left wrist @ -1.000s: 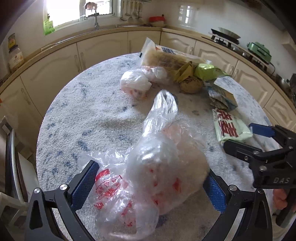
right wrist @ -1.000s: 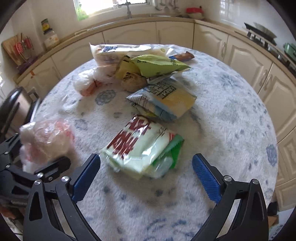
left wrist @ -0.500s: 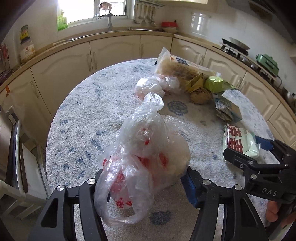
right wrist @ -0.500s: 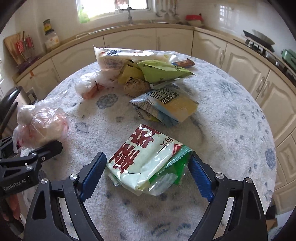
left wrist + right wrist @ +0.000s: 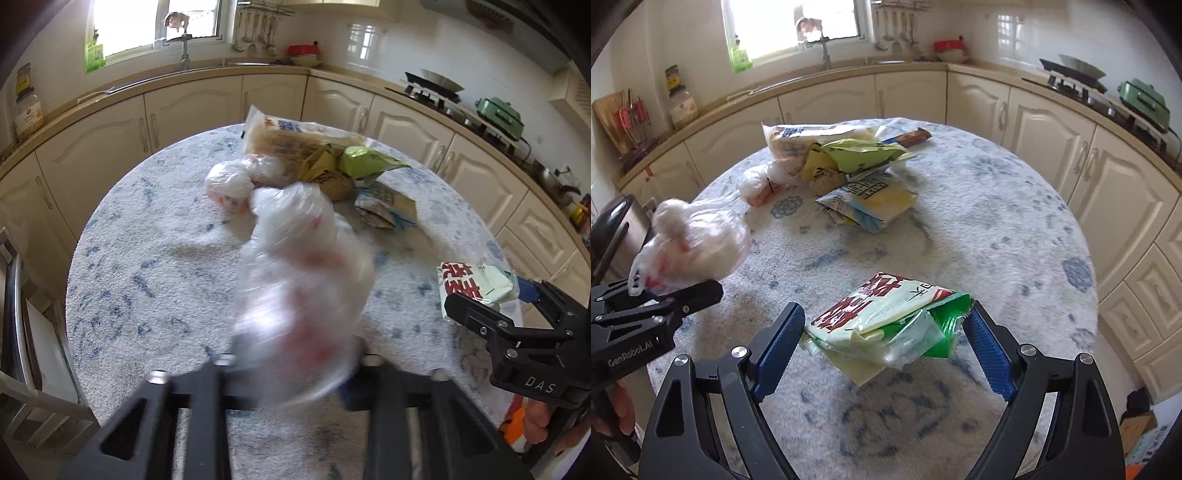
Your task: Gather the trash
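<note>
Trash lies scattered over a round table (image 5: 1015,229) with a blue-flecked white cover, and every place below is given from that table. Off its left edge stands a dark bin (image 5: 613,229), partly out of view, which is probably why the nearest load is carried on that side.

At the table's left rim the left gripper (image 5: 291,373) is clamped tight on a clear plastic bag (image 5: 299,273) with red print. The jaws pinch the loose film low down, so the knotted bulk stands above them and clear of the cover. Seen from the right wrist, the same bag (image 5: 690,247) hangs over the table's left edge. Gathering thin film between closed pads is, I judge, the only way to hold something so limp; the blur leaves the exact contact unclear.

At the table's far middle sits a heap: a smaller knotted bag (image 5: 757,184), a long pale packet (image 5: 812,138), a yellow-green wrapper (image 5: 864,151), a brownish lump (image 5: 829,181) and a yellow-and-white pouch (image 5: 875,205) nearest the centre. They lie overlapping, which would make each one harder to pick singly.

At the table's near edge, right of centre, the right gripper (image 5: 886,339) straddles a flat pale-green packet (image 5: 886,317) with red characters. Its blue fingers (image 5: 779,347) stand wide, touching or nearly touching the two ends, and the packet looks raised off the cover at its near edge. The wide stance suits the packet's breadth; whether the grip is firm I cannot tell.
</note>
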The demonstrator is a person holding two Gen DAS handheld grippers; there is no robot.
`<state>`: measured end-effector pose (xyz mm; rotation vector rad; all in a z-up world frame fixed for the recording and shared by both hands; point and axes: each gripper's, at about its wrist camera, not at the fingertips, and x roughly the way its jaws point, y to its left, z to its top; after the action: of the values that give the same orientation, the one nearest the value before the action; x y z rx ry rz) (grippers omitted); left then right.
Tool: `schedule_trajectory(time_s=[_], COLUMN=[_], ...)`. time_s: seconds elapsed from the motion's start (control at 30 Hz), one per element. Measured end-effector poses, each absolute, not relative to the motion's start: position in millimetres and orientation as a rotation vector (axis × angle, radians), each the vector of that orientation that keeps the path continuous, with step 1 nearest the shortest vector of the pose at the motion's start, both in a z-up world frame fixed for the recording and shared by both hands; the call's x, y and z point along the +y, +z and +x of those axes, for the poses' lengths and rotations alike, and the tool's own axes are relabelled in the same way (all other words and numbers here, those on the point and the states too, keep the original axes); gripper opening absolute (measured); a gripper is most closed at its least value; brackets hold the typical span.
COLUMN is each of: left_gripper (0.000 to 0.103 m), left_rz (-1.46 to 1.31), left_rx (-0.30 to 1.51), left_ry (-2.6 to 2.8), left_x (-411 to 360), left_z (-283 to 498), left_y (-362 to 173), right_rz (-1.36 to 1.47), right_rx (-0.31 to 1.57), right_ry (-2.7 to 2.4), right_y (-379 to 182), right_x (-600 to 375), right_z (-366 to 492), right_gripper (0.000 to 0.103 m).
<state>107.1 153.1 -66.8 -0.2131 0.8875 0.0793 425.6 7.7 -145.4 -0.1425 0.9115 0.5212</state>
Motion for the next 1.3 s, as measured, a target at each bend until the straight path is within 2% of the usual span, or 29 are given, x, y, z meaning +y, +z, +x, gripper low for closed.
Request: schedule_trajectory(time_s=[0.5,0.67,1.2,1.23,1.3], left_gripper=[0.009,0.004,0.0,0.002,0.021], left_rz=[-0.194,-0.19,-0.112,-0.097,-0.082], left_rx=[0.823,0.804,0.666,0.669,0.701], left_ry=[0.05,0.021,-0.037,-0.033,-0.006], left_x=[137.9,133.9,113.3,112.4,110.6], left_z=[86.7,80.7,70.1,69.9,71.6], left_y=[-40.7,-33.7,15.4,15.4,8.9], right_rz=[-0.056,-0.033,0.019,0.019,0.024], right_rx=[0.903,0.891,0.881,0.882,0.887], right_ry=[0.483,0.467,0.41,0.408,0.406], right_y=[-138.0,-133.9,-127.2,-127.1,-127.1], right_x=[-33.1,-40.7,-70.9,-72.1,-74.5], right_z=[415.2,414.7,411.8,411.8,412.4], right_gripper=[0.087,0.087,0.087,0.087,0.087])
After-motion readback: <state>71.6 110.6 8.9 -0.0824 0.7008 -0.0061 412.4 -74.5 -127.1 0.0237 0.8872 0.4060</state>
